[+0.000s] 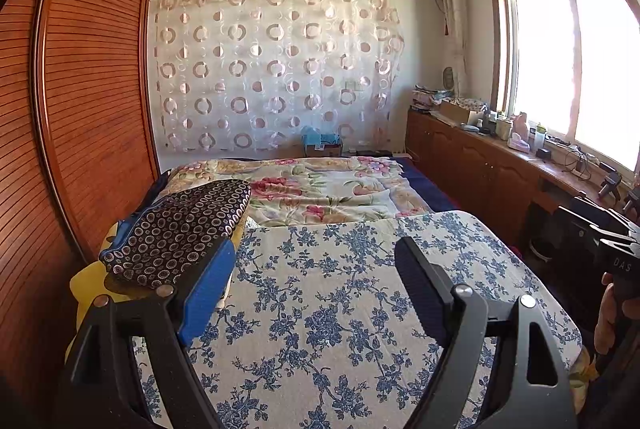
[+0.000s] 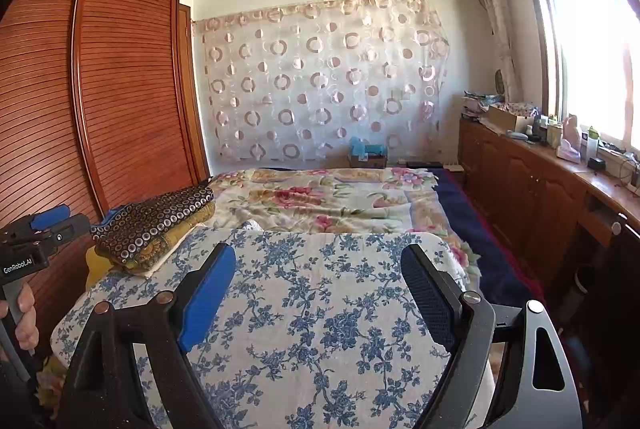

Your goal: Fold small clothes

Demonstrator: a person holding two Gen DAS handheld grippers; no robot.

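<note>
A folded dark garment with a ring pattern [image 1: 180,229] [image 2: 156,221] lies on top of a small stack of folded clothes at the left edge of a board covered in blue-flowered cloth [image 1: 340,309] [image 2: 320,309]. My left gripper [image 1: 316,261] hovers open over the board, its blue finger close beside the stack, with nothing between the jaws. My right gripper [image 2: 320,265] is open too, above the bare middle of the board. Each gripper shows at the edge of the other's view, held by a hand [image 1: 608,313] [image 2: 22,313].
Behind the board a bed [image 1: 320,185] carries a floral quilt. A slatted wooden wardrobe [image 1: 92,89] stands on the left. A long wooden cabinet [image 2: 532,185] with many small items runs under the window on the right. A circle-patterned curtain [image 1: 272,69] hangs on the far wall.
</note>
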